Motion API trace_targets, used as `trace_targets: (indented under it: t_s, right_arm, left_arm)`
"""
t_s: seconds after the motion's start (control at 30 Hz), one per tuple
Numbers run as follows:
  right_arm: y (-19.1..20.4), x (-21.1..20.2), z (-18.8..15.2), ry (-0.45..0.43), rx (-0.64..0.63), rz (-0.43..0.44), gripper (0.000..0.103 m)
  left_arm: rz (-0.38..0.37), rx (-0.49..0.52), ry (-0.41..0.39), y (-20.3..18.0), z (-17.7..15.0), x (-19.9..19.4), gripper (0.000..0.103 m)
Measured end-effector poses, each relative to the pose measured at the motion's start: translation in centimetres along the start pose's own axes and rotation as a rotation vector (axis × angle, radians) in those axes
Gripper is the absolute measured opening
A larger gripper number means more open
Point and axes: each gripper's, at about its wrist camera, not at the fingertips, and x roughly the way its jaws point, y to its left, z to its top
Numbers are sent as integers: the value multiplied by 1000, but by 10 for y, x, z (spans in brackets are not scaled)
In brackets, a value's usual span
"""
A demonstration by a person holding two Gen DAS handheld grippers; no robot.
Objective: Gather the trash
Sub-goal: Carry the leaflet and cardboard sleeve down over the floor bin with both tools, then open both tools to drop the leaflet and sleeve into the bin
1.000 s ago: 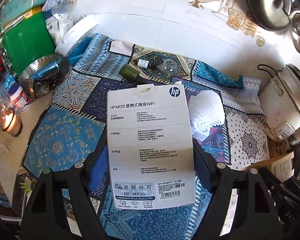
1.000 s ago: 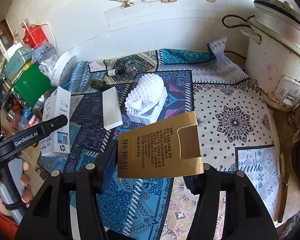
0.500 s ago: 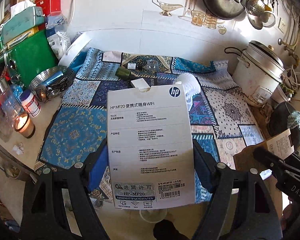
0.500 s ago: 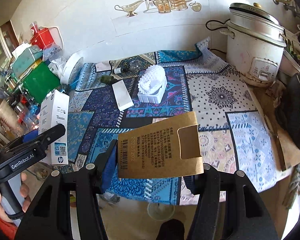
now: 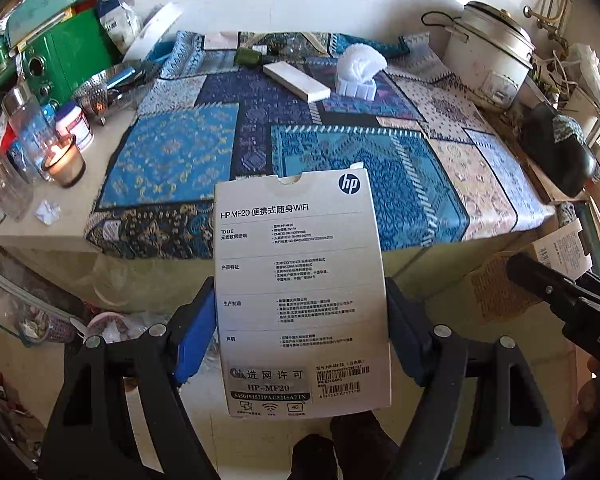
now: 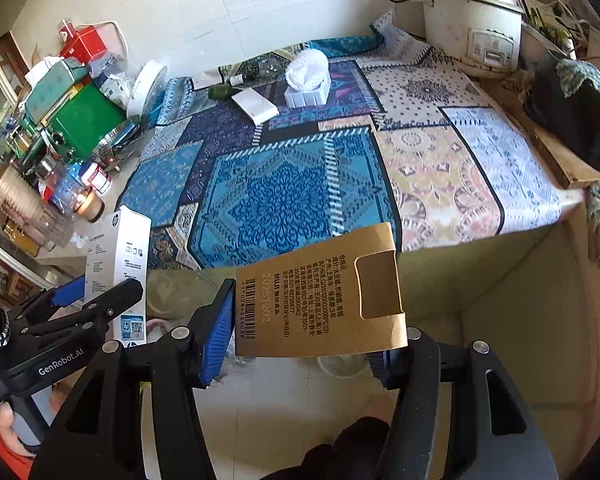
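While gripped, white HP box (image 5: 300,292) hides floor, brown sleeve (image 6: 320,292) likewise.

On the tablecloth (image 6: 284,184), a flat box (image 6: 255,106) lay just left of the tissue holder (image 6: 307,78); the rice cooker (image 6: 470,20) stood well right.

My white HP box (image 5: 302,292) hides the floor behind it and the inner pads gripping it; its small print is too fine to read. My brown card sleeve (image 6: 320,296) covers the right blue pad, and the picture's edge cuts off the rice cooker (image 6: 470,20).
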Motion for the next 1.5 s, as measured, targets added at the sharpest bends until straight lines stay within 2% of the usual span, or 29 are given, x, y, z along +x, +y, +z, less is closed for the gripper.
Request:
trace_targets:
  t_s: [0.17,0.27,0.6,0.83,1.0,1.1,1.33,1.5]
  right_arm:
    - [-15,24,-27,72,32,-25,54]
    - [-34,47,-44,118,59,-38,54]
    - [-107,165,-104,254,118,-56,54]
    - [-147,290,-155,319,79,-41,54]
    - [-162,380,-197,347,46,5,55]
    - [-164,424,-221,369,7,35,55]
    - [-154,495,-259,404,-91,62,57]
    - [-156,519,-267,433,-84,114,59]
  left_arm:
    - [-22,-3,79,-5,-29,27,77]
    - [-33,-12,137,-8,-46,58,77]
    - [-29,-47,291,-28,-121,207,77]
    - [-14,-97,320,-21,-189,322,77]
    - [-64,-172,358,-5,-233,411,77]
    - [-41,-140,380,-3,-259,461,77]
    - [-14,-82,398,2,-305,539,77]
    - [-31,-53,375,8,-318,563,77]
